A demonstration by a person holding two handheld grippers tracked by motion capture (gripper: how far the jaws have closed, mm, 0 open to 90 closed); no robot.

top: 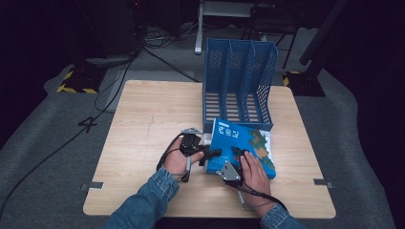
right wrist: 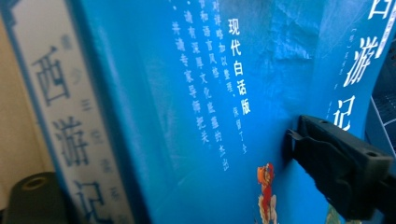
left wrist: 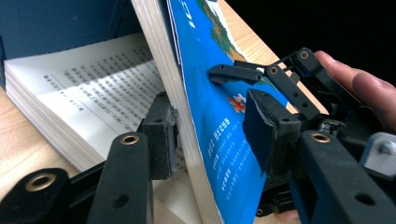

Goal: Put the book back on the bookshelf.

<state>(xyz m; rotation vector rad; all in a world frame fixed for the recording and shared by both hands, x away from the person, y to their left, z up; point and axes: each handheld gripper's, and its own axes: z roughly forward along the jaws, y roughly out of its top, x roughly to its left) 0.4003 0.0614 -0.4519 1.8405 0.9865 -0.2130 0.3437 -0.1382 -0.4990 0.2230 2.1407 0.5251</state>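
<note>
Book (top: 248, 143): a blue-covered paperback with white Chinese lettering and a picture of green and brown land; it is found on the near right part of the table, just in front of the file rack, partly opened.
Book, raised part (left wrist: 205, 121): the front cover and a thick block of pages are lifted and tilted over the printed pages (left wrist: 88, 98) that lie flat beneath, as seen in the left gripper view.
Book, spine (right wrist: 65, 140): a pale strip with dark characters is seen at the left of the right gripper view, beside the blue cover (right wrist: 210, 93).
Left gripper (left wrist: 210, 135): its jaws are spread to either side of the raised part; one pad (left wrist: 159, 135) is set against the page block, the other pad (left wrist: 266, 130) stands just off the cover. It is held by the left hand (top: 177, 162).
Right gripper (top: 236, 155): it is held by the right hand (top: 255, 179) over the cover; one jaw tip (right wrist: 327, 158) is pressed on the cover face. Whether the jaws are spread or closed cannot be told.
File rack (top: 239, 81): blue plastic, three upright compartments with perforated walls, placed at the far right of the table, touching or nearly touching the book.
Table (top: 143, 124): light wood top, rectangular.
Sleeves (top: 148, 200): blue denim is worn on both forearms.
Floor (top: 43, 143): grey carpet, crossed by black cables (top: 71, 138).
</note>
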